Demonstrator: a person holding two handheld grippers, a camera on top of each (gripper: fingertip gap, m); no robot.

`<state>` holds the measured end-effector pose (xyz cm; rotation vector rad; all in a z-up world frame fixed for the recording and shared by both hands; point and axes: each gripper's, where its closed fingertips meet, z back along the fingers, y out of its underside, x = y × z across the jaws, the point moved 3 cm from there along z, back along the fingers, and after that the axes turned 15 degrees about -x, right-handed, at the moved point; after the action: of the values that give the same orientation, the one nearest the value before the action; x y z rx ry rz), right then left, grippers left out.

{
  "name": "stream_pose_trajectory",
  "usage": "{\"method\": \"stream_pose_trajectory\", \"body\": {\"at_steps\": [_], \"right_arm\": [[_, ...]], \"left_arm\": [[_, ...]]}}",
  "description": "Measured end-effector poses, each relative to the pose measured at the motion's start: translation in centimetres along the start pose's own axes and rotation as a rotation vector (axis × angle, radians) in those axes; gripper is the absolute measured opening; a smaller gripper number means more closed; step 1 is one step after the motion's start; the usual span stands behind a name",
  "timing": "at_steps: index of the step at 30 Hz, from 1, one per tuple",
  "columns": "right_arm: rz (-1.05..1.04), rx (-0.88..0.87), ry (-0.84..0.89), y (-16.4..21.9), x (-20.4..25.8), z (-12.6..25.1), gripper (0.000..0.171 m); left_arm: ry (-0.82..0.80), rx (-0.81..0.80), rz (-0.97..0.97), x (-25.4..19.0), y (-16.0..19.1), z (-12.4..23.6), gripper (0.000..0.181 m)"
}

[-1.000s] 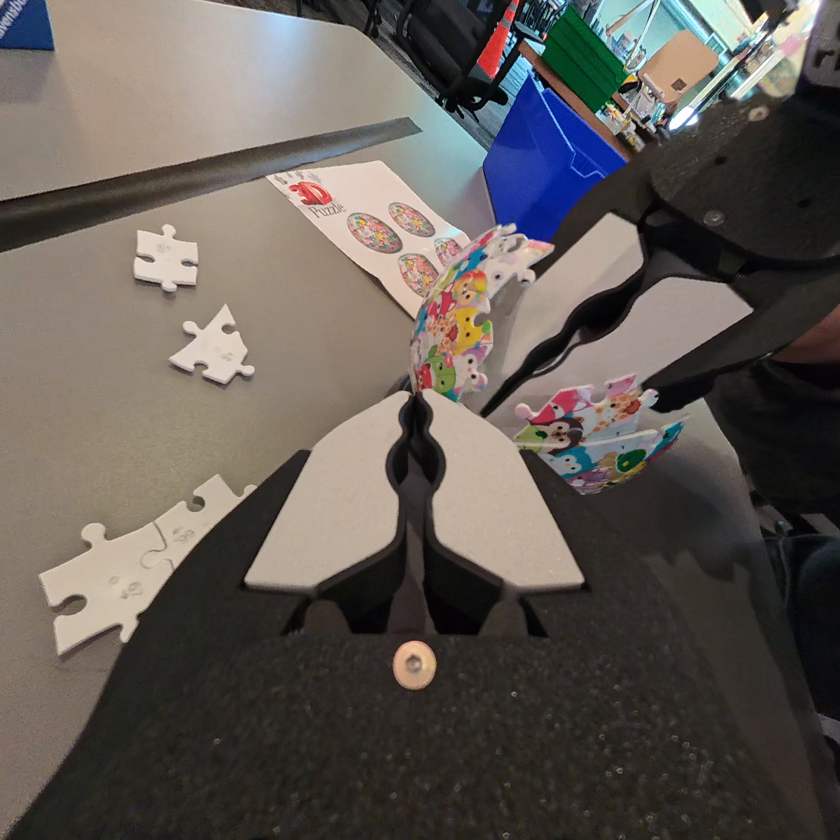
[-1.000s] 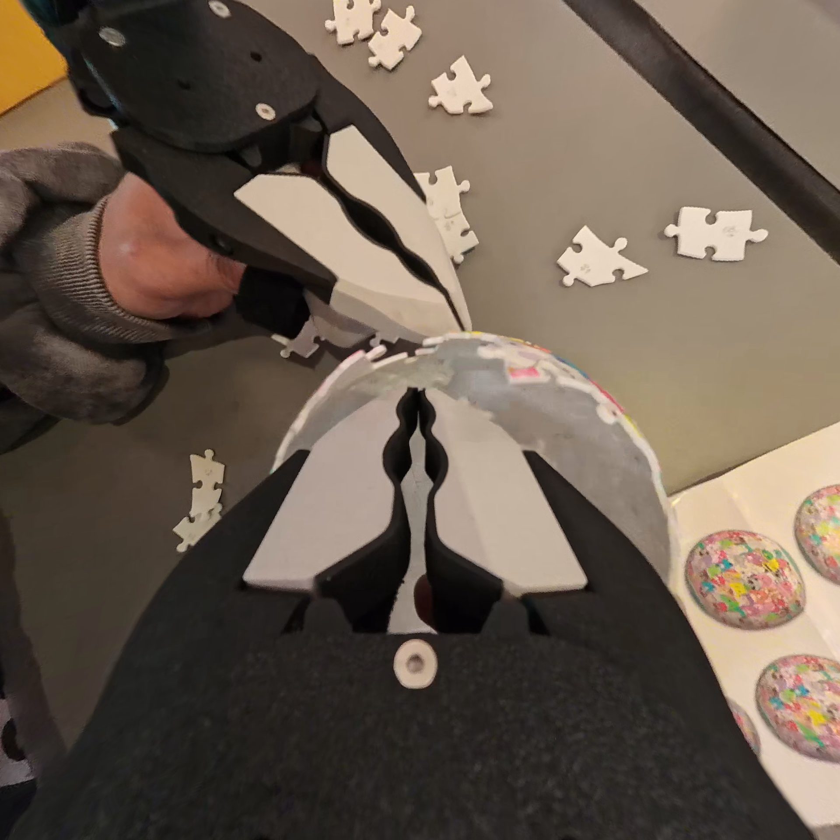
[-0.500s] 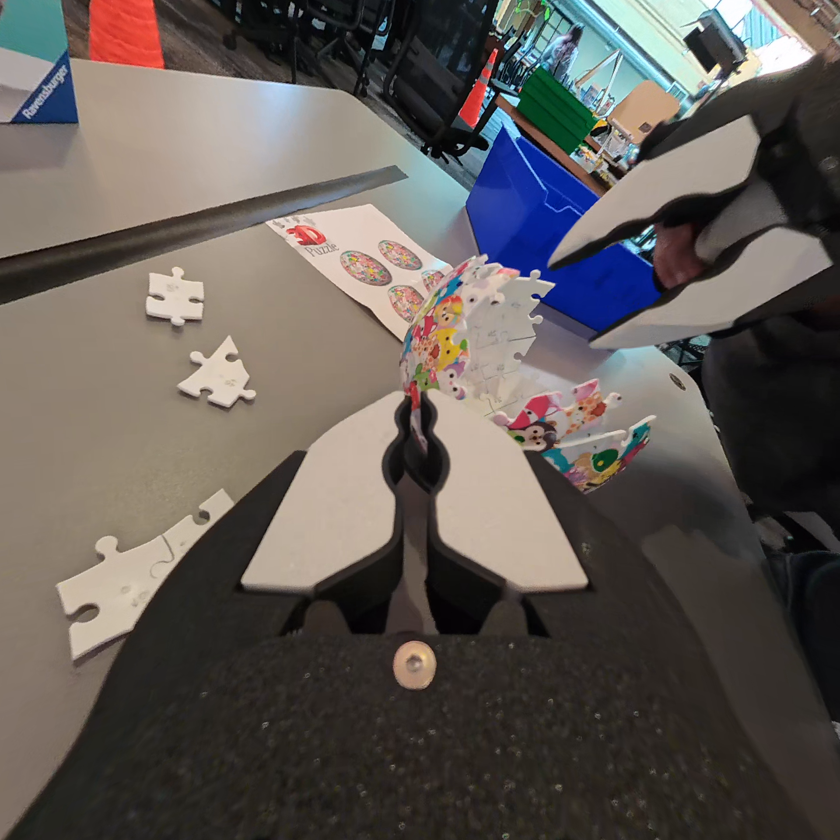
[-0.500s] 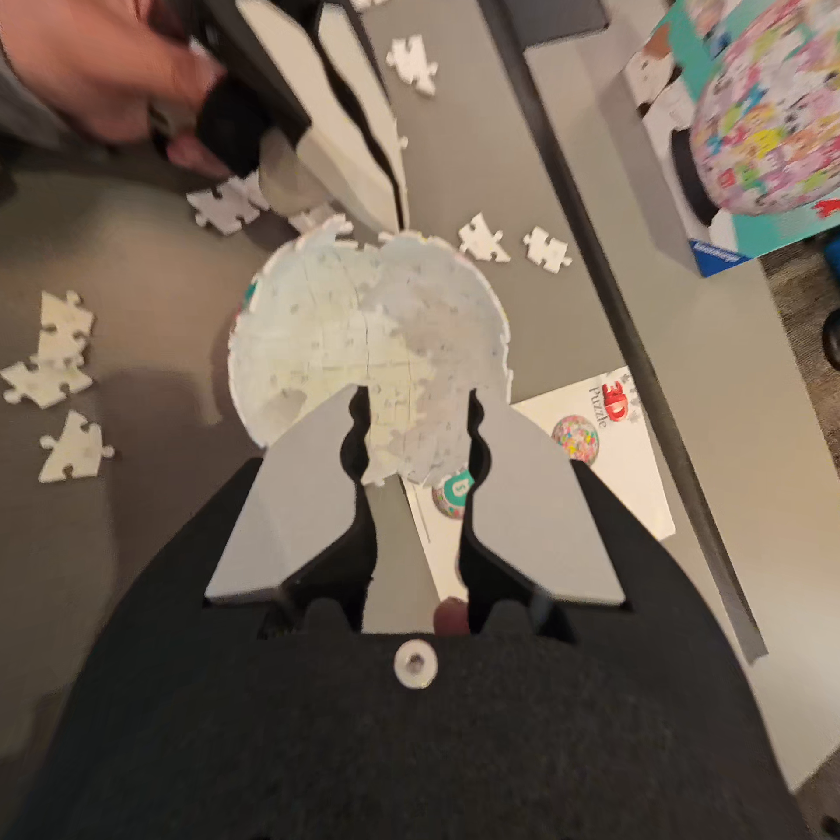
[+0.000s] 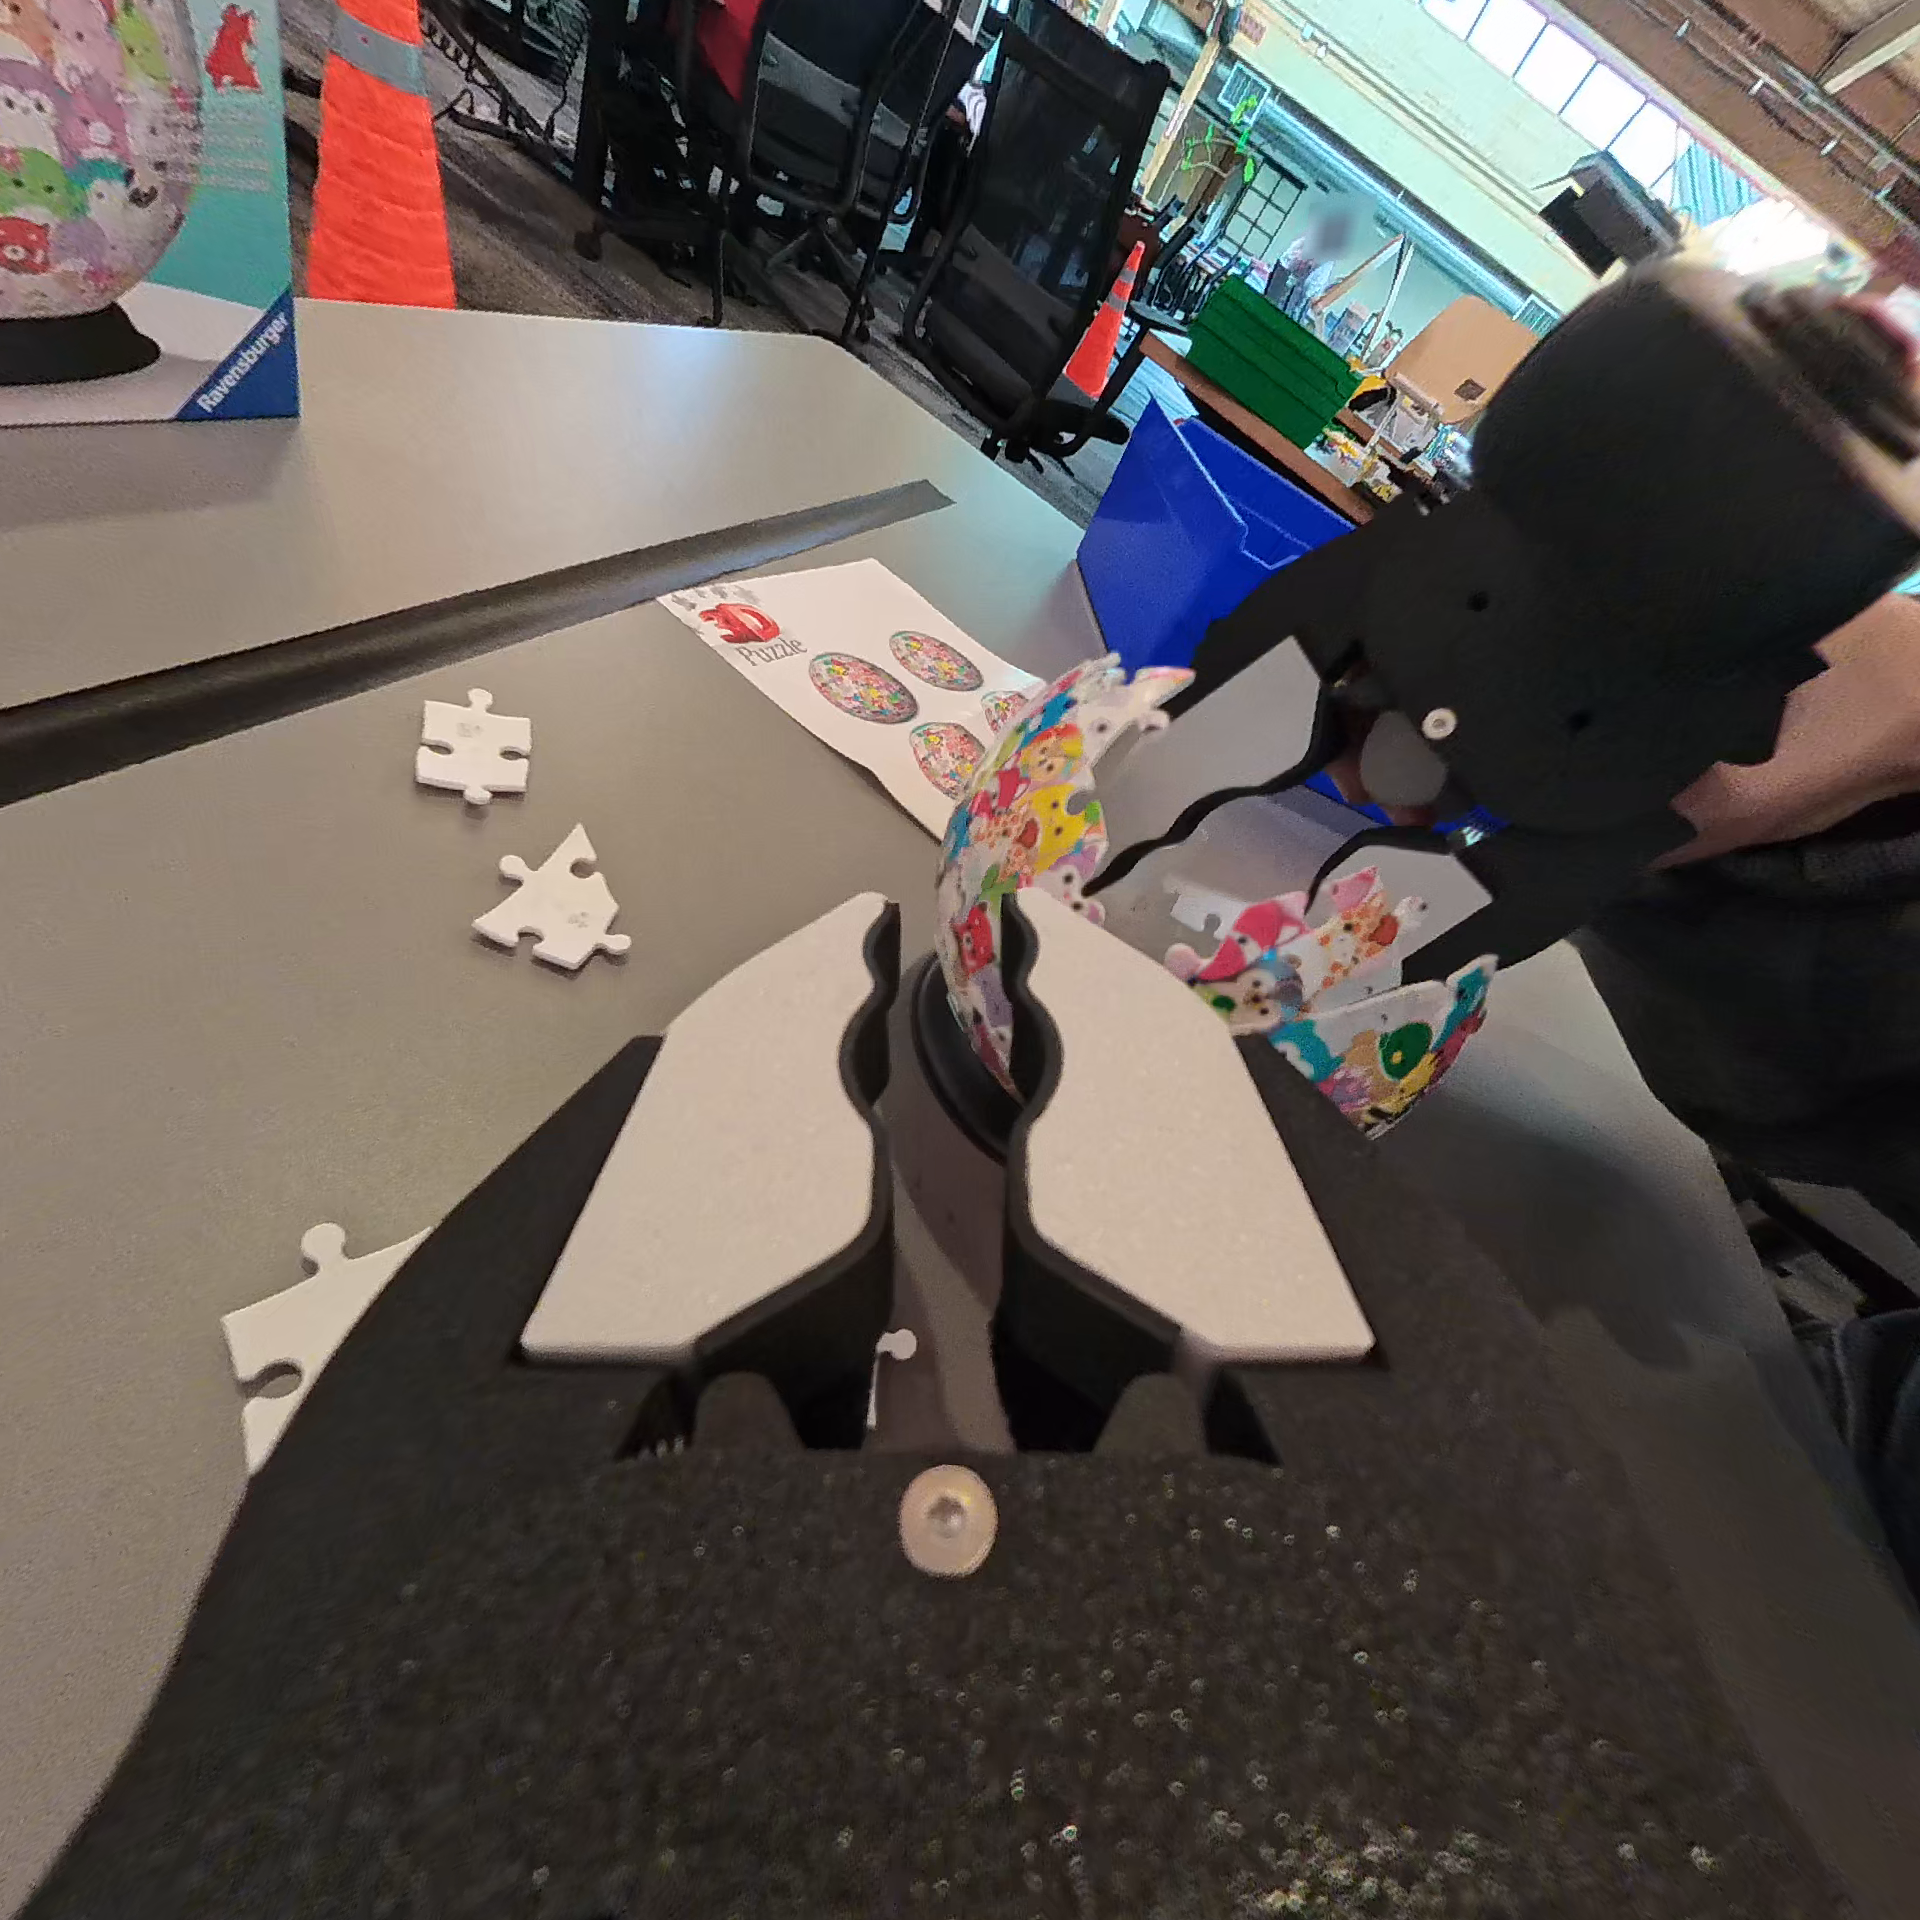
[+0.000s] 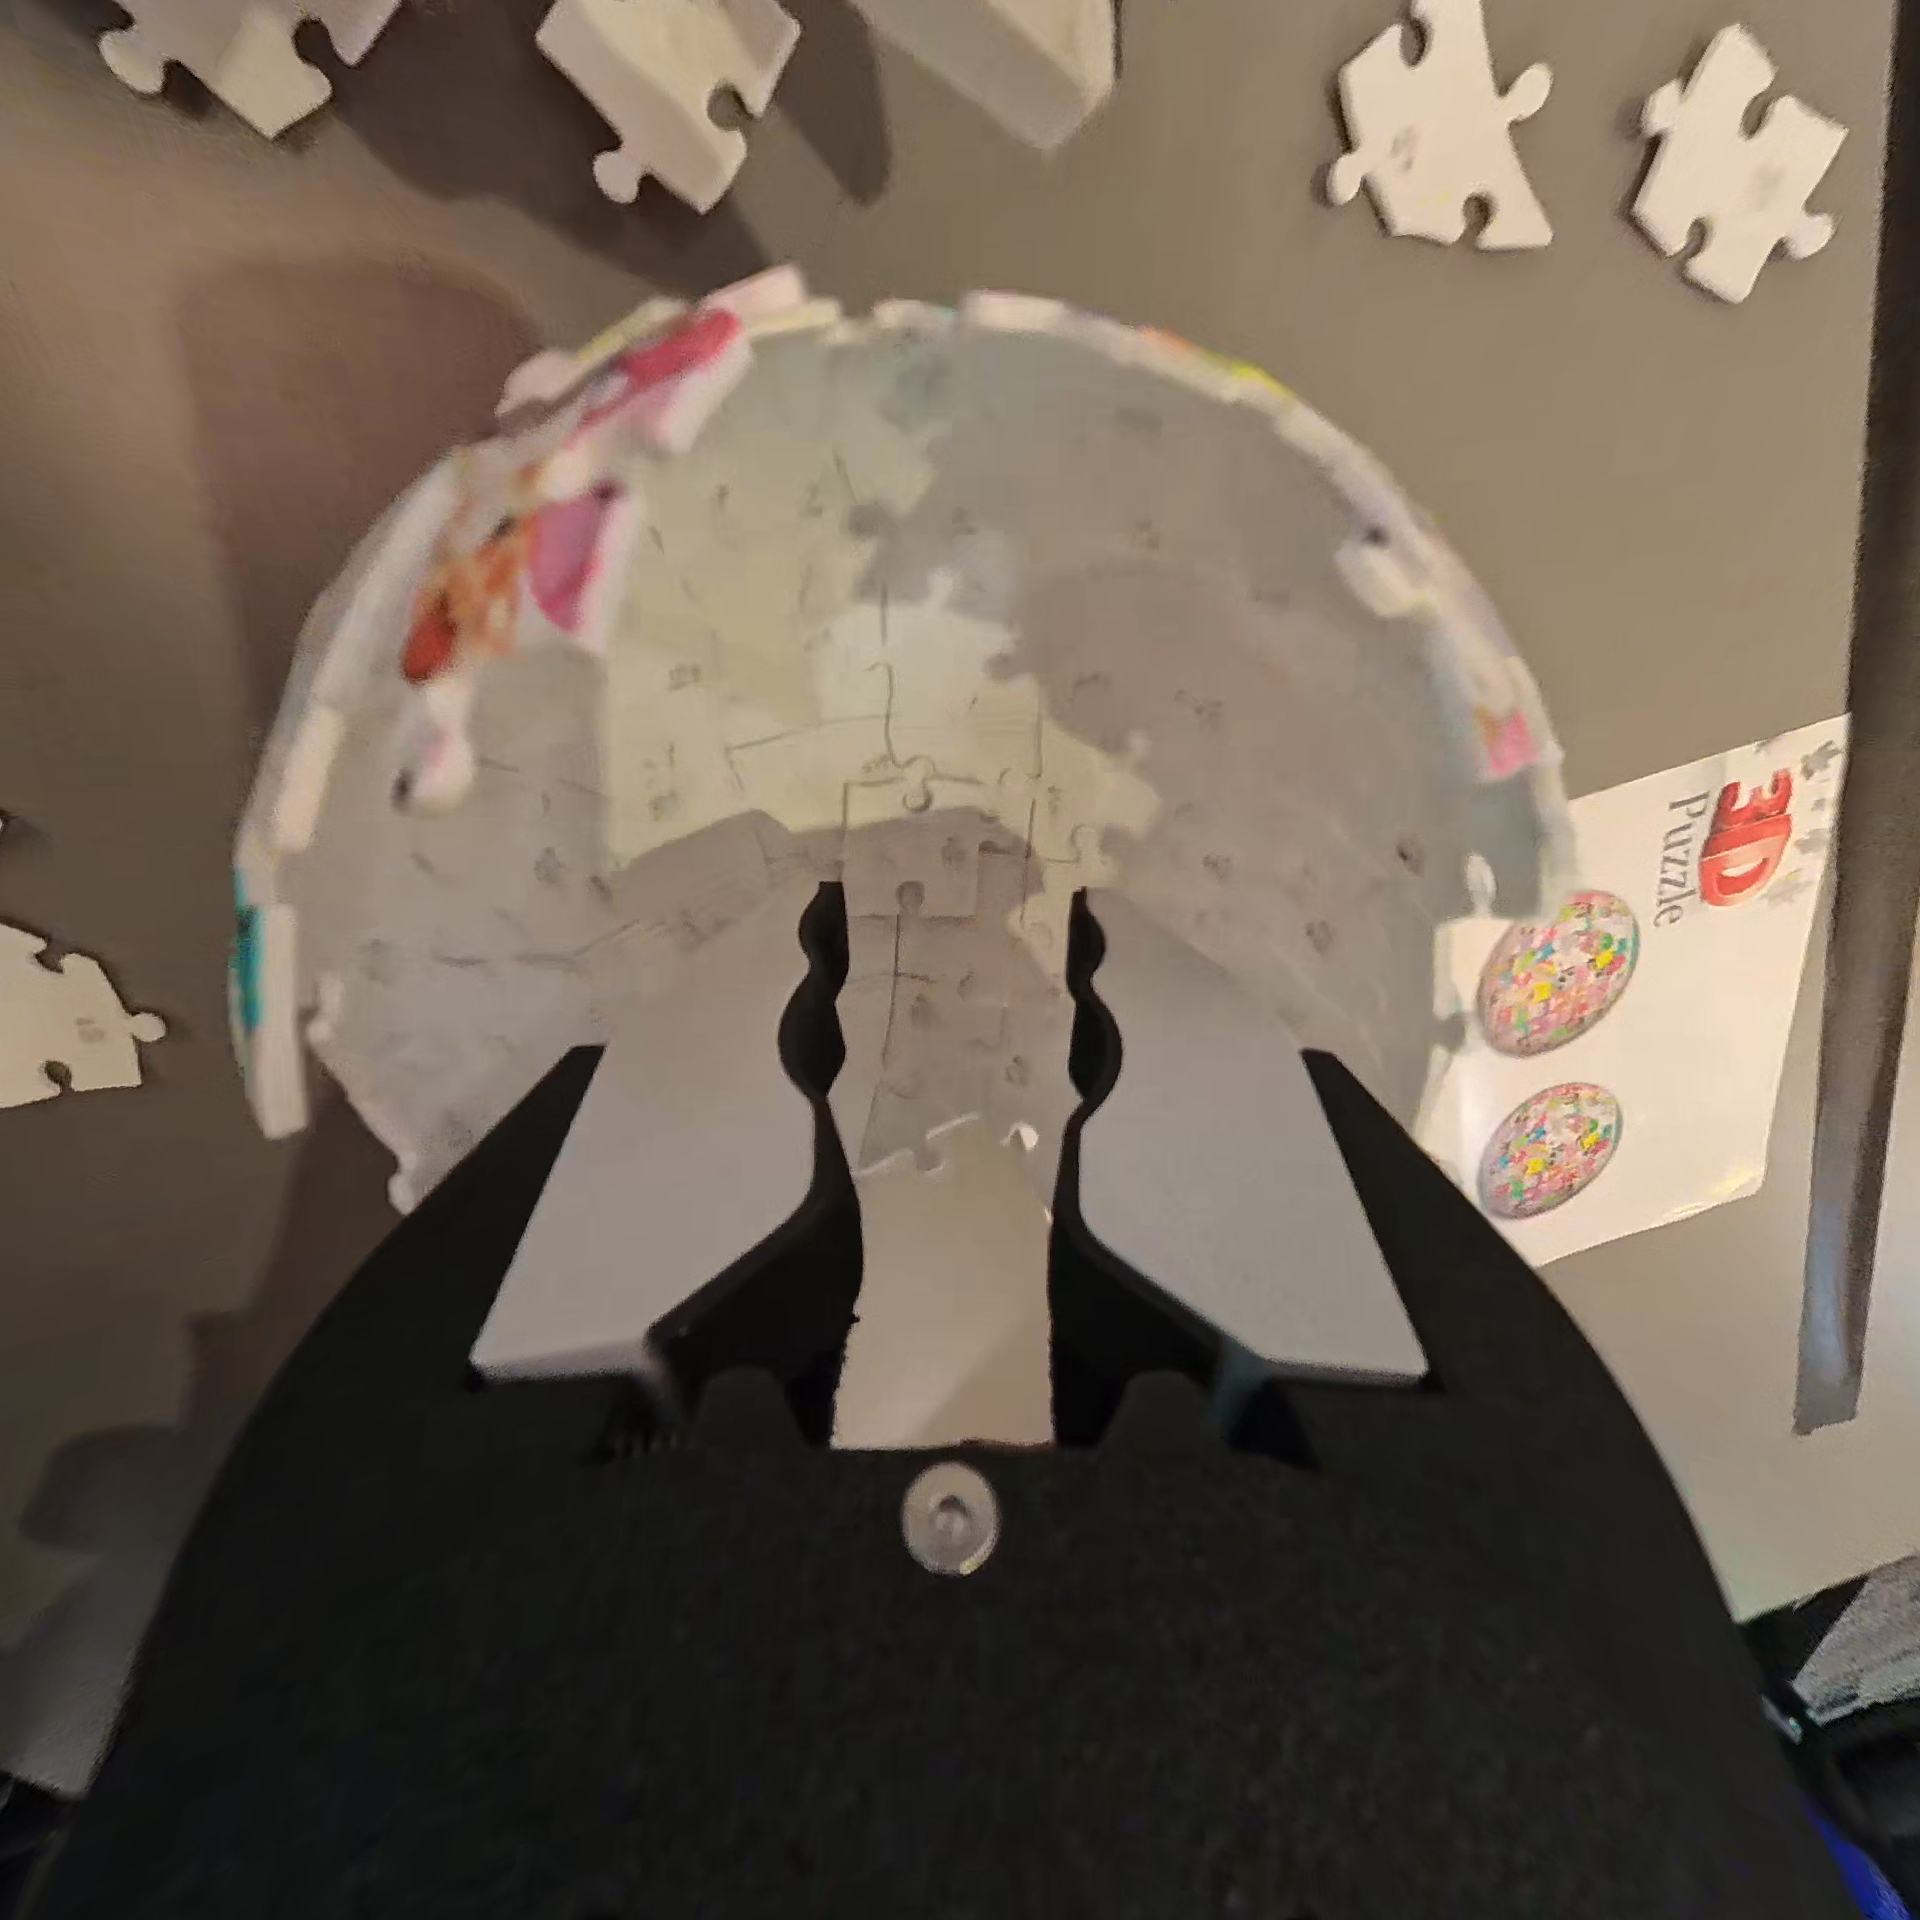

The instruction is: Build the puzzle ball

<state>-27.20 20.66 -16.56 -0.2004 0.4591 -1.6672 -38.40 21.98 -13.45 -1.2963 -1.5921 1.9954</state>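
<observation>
Multicoloured on its outside and plain white inside, one half-built puzzle ball [image 6: 894, 644] sits bowl-like on a black ring stand [image 5: 940, 1049] on the grey counter [image 5: 260, 987]. The left gripper [image 5: 951, 914] has its fingers released, straddling the shell's rim. The right gripper [image 6: 951, 904], fingers spread, hovers over the open bowl. Two loose white pieces [image 5: 473, 746] lie beyond, near an instruction sheet [image 5: 831, 644].

Matt grey table [image 5: 260, 1039], glossy paper leaflet [image 5: 831, 665], grainy black plastic left gripper [image 5: 951, 935] body.
</observation>
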Motion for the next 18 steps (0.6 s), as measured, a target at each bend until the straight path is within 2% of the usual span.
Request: {"method": "stream_pose_trajectory", "body": {"at_steps": [6,18], "right_arm": [[0.011,-0.046,-0.009,-1.0,0.8,1.3,0.042],[0.0,0.034,-0.064,0.4,1.1,-1.2,0.037]], "left_arm": [[0.011,0.013,0.006,-0.1,0.2,-0.1,0.018],[0.008,0.023,-0.002,-0.2,0.4,-0.2,0.016]]}}
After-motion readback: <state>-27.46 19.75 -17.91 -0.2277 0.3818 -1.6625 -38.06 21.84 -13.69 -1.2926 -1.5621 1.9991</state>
